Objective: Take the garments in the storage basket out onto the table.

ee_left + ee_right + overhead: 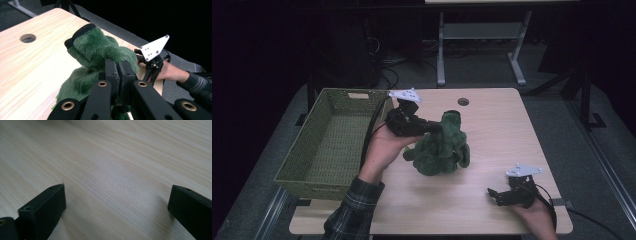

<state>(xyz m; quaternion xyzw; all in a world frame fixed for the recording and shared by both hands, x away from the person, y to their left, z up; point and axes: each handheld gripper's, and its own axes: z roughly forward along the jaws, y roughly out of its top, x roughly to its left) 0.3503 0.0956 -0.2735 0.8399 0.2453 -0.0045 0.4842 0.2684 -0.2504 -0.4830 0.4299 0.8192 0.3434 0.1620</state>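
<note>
Left hand-held gripper (434, 127) pinching green plush toy (442, 145), mid-worktop (492, 130), right of the basket (332, 140).
Your toy looks soft, light and floppy: it will sag, so grip deep into a thick fold. Right hand-held gripper (493, 195) rests spread on the near right worktop.

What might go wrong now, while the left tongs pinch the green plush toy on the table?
The left tongs grip only a pinch of fur on the green plush toy, so it may slip free when lifted. The toy hangs limp and could catch the rim of the green basket on the way in.
</note>
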